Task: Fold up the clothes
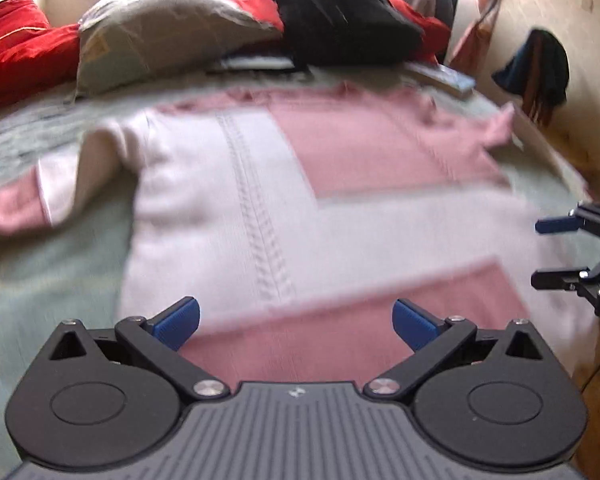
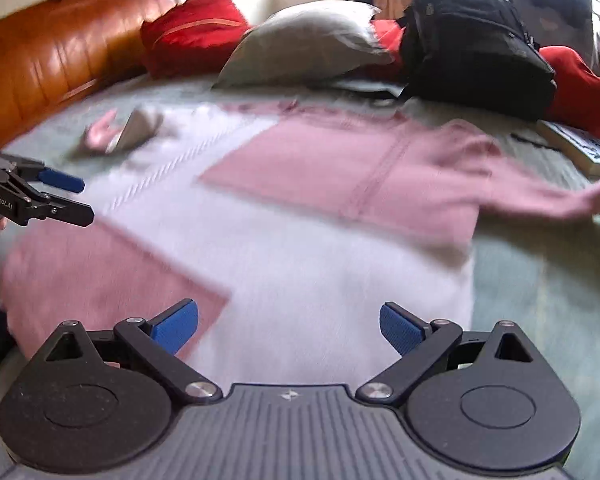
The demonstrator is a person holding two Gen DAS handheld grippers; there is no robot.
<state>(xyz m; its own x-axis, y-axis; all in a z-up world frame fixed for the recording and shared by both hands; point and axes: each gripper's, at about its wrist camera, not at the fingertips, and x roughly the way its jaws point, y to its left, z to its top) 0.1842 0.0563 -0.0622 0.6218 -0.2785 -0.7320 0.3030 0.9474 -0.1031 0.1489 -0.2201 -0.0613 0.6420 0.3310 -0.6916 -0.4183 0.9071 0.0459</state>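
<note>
Ideally, both grippers, left (image 1: 296,322) and right (image 2: 289,326), jaws spread and empty, pinch the pink-and-white sweater's (image 1: 300,208) near hem corners together (blurry view).

Pink-and-white block sweater (image 1: 284,200), pale green bedspread (image 1: 52,264), red cushion (image 2: 196,32), black backpack (image 2: 476,40)

left wrist: low, near, facing headward | right wrist: likewise; both share sweater (image 1: 300,208) (blurred)

I can read only "GenRobot.AI", printed in white on the black body of my left gripper (image 2: 74,198).
</note>
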